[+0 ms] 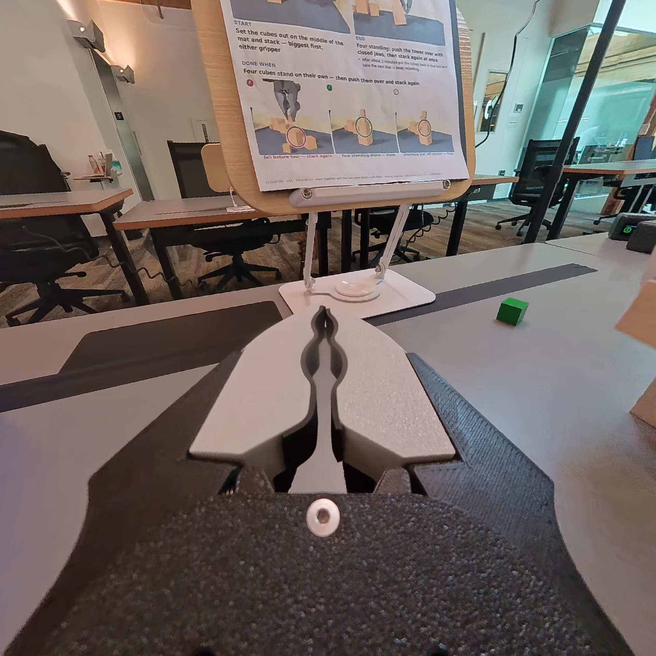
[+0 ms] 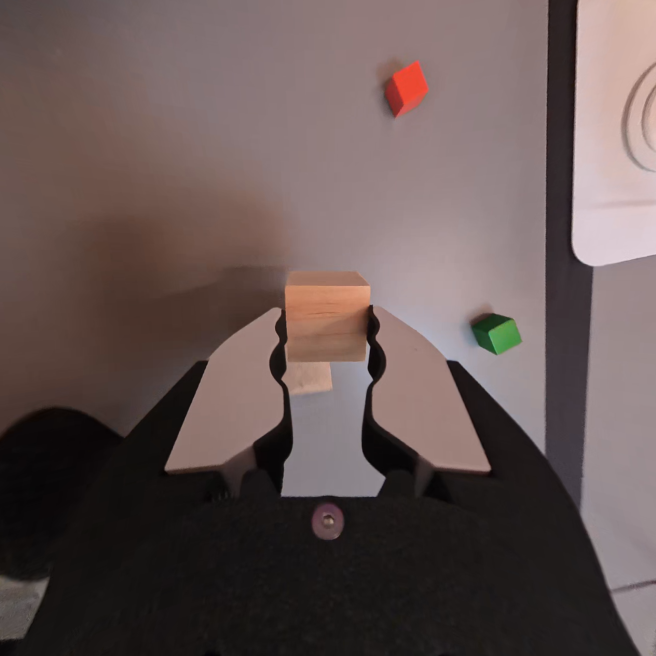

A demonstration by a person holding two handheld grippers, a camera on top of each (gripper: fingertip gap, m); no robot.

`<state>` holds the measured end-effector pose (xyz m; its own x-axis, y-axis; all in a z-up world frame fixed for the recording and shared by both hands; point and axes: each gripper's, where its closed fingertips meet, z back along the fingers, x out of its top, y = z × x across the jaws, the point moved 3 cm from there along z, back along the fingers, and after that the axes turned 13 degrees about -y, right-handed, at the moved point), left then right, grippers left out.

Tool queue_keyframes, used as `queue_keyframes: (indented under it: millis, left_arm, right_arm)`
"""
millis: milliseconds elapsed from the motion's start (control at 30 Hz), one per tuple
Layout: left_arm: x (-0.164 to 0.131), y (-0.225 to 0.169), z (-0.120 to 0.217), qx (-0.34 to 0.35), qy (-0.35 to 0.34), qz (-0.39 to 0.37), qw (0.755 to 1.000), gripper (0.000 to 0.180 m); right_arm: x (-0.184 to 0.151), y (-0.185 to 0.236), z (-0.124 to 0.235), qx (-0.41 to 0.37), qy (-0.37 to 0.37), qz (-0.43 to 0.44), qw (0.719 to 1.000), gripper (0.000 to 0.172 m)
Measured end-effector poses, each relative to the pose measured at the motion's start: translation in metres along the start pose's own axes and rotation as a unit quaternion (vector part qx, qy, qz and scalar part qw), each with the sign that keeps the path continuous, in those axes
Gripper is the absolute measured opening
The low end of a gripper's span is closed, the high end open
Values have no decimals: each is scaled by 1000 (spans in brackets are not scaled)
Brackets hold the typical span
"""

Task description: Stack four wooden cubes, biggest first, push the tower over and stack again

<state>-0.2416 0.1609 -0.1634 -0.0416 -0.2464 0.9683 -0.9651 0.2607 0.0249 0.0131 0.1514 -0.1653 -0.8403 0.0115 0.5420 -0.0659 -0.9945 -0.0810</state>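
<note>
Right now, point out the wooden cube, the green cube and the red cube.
wooden cube [image 2: 326, 316]: right wrist view, front face, between the right gripper's pads.
green cube [image 2: 497, 334]: right wrist view, its lit side face.
red cube [image 2: 406, 88]: right wrist view, its top face.

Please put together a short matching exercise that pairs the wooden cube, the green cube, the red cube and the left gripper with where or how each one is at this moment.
Things:
1. wooden cube
2. green cube
3. red cube
4. left gripper

States:
A. lying on the grey table near the dark strip
B. fingers shut together, with nothing between them
C. clamped between the right gripper's two pads
D. lying alone on the table, farthest ahead of the right gripper

Pairs: 1-C, 2-A, 3-D, 4-B
</note>
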Motion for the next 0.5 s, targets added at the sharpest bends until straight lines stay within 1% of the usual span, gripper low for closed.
queue_keyframes:
  millis: [100,167,267,500]
  left_arm:
    - [2,-3,0,-8,-9,-1,1000,0]
    - [4,-5,0,-16,-16,-1,1000,0]
    - [4,-8,0,-22,-18,-4,1000,0]
    - [1,-7,0,-21,-11,-6,1000,0]
  right_arm:
    - [-15,4,18,5,20,24,1000,43]
    - [-24,7,21,7,24,25,999,43]
    - [-37,13,18,16,32,28,999,43]
    - [-52,21,5,34,57,37,997,44]
